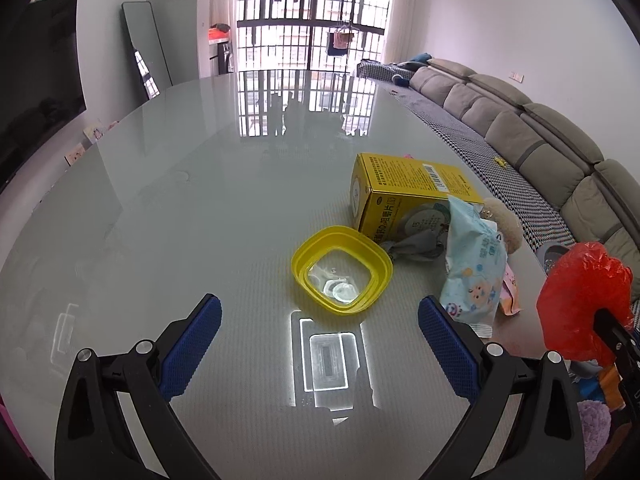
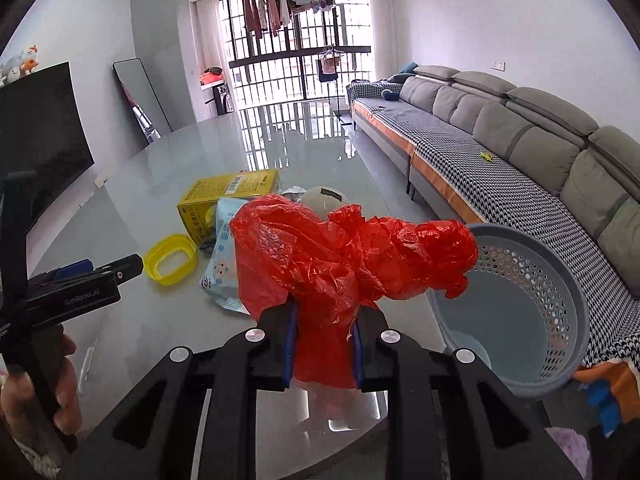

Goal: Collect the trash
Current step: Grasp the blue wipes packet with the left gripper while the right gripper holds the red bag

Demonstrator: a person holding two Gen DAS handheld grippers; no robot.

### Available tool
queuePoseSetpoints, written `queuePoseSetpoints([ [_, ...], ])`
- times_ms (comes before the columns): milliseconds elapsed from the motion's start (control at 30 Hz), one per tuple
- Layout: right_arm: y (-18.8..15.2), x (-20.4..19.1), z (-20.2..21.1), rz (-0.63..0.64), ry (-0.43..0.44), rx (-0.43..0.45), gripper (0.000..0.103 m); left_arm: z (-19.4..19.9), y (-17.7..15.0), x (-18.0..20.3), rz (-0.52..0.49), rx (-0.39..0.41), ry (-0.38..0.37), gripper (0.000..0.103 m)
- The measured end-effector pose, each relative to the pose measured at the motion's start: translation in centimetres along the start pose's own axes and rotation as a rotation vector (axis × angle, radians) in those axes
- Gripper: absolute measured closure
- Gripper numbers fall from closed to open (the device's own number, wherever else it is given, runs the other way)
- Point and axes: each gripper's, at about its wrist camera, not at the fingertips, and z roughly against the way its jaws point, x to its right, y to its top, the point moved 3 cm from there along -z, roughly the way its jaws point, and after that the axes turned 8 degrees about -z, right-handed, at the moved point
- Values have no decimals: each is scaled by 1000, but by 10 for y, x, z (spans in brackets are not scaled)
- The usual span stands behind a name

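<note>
Right gripper point(image 2: 324, 344) clamped on crumpled red plastic bag point(image 2: 344, 256), grey basket point(image 2: 576, 300) just right. Left gripper point(image 1: 320, 316) open, empty, above glass table point(image 1: 200, 208).

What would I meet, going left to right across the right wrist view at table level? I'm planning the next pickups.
Left hand-held gripper → yellow ring → yellow box → red plastic bag → grey basket.

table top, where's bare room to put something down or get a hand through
Bare glass runs from the yellow ring leftward and back to the table's far edge. Crowded on the right: yellow box, wipes pack and grey pouch bunch together. The right gripper holds the red bag beside the basket.
</note>
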Motion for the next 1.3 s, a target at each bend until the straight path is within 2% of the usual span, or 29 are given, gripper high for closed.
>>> queuePoseSetpoints([
  [200,-3,11,1,-16,-10,1,82,1,1,18,-25,-3,-24,6],
  [467,-7,40,7,-48,-52,23,82,-9,7,71,-87,-17,-80,6],
  [733,-11,73,2,-107,-74,19,82,-31,18,112,-105,-47,-116,6],
  [967,-18,96,-11,-148,-66,-9,82,-62,21,131,-94,-118,-91,6],
  [1100,-18,103,-15,-168,-62,-12,82,-66,20,134,-111,-122,-69,7],
  [1133,-18,104,-15,-172,-61,-12,82,-66,21,135,-114,-118,-68,9],
  [1200,-18,106,-17,-179,-58,-14,82,-66,21,135,-115,-119,-72,26],
  [1233,-19,107,-17,-181,-57,-15,82,-66,20,135,-117,-123,-75,30],
  [1300,-19,106,-17,-180,-57,-15,82,-68,18,136,-123,-134,-91,44],
])
